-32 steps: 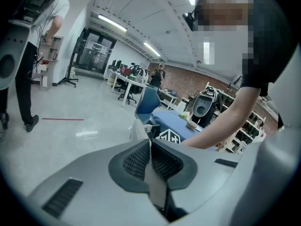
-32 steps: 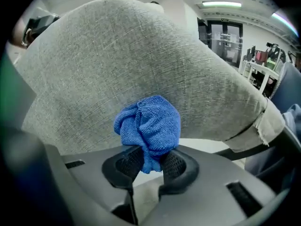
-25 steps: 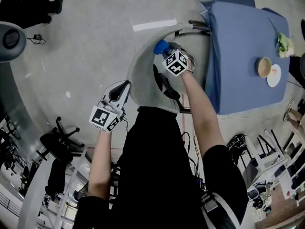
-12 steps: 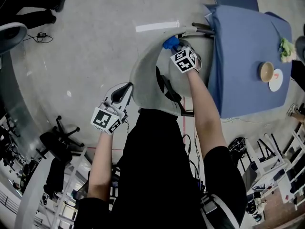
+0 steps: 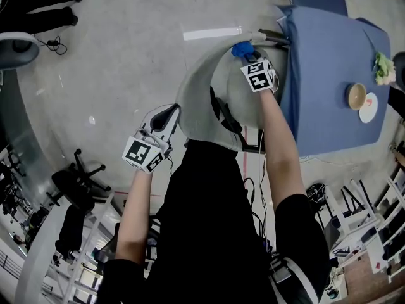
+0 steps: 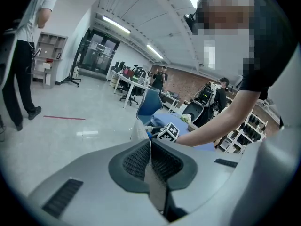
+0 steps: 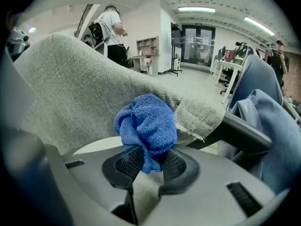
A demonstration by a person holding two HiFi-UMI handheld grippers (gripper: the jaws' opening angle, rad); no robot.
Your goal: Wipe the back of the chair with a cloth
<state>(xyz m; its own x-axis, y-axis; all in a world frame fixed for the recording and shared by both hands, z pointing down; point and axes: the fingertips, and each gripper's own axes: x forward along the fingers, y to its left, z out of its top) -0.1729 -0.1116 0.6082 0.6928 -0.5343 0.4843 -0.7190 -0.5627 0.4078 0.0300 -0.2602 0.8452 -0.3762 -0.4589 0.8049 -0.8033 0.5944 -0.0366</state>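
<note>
Right gripper [image 7: 148,161]: jaws closed on a bunched blue terry cloth [image 7: 146,126]. The wad sticks out past the jaw tips and presses onto the grey woven-fabric chair back [image 7: 70,88] directly ahead.

- Change over the last second: the right gripper has slid along the curved top rim of the chair back, from near the middle of the curve out to its far end. The cloth has gone with it and stayed in the grip.
- The hem of the chair back ends just right of the cloth. A dark bar [image 7: 244,133] sits beyond that, with the table under a blue cover [image 5: 329,75] close on the same side.
- Left gripper [image 5: 161,118]: hardly shifted, still by the opposite, near end of the chair back. Jaws together with nothing between them, so it takes no part in the wiping.

Reading: this stroke along the rim looks about spent, with little fabric left ahead of the cloth. The next move is probably to reverse, or to drop lower onto the broad face of the back. How much of that face has been covered can't be told from here.

Watch for: the cloth running off the hem and snagging on the bar.
</note>
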